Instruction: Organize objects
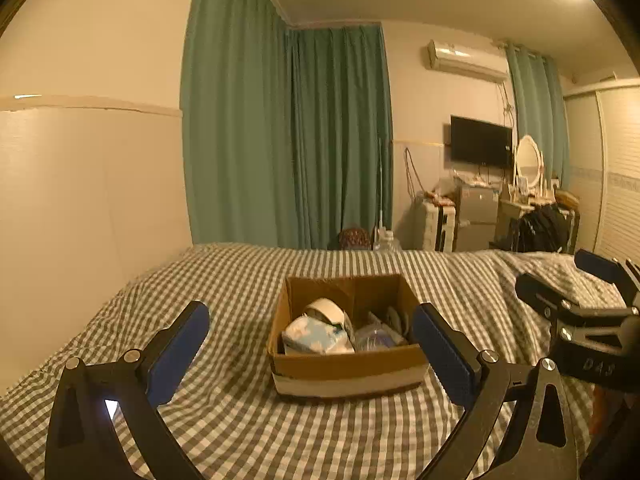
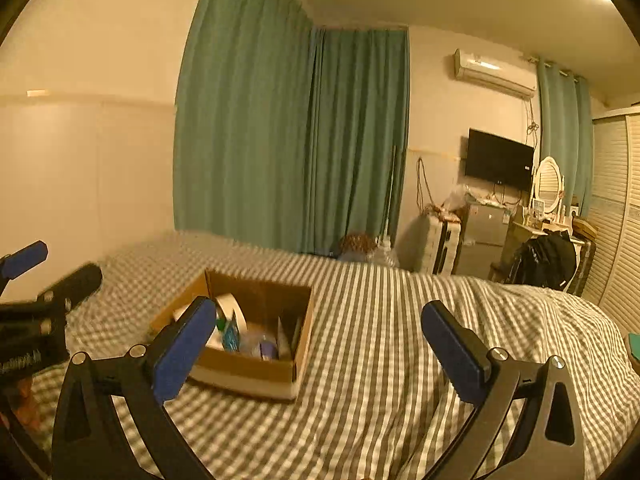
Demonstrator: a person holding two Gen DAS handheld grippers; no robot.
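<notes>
Cardboard box (image 1: 348,364) sits mid-bed (image 1: 224,420), already holding items. Left gripper (image 1: 312,348) and right gripper (image 2: 320,344) hover empty, jaws spread, likely lining up.

Grey-white checked bedsheet (image 1: 240,420) — green curtains (image 1: 288,140).

Both wrist views low, forward — share box (image 1: 347,364)

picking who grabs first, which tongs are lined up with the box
The left tongs: the cardboard box sits centred between their open fingers. It lies left of the right tongs.
</notes>
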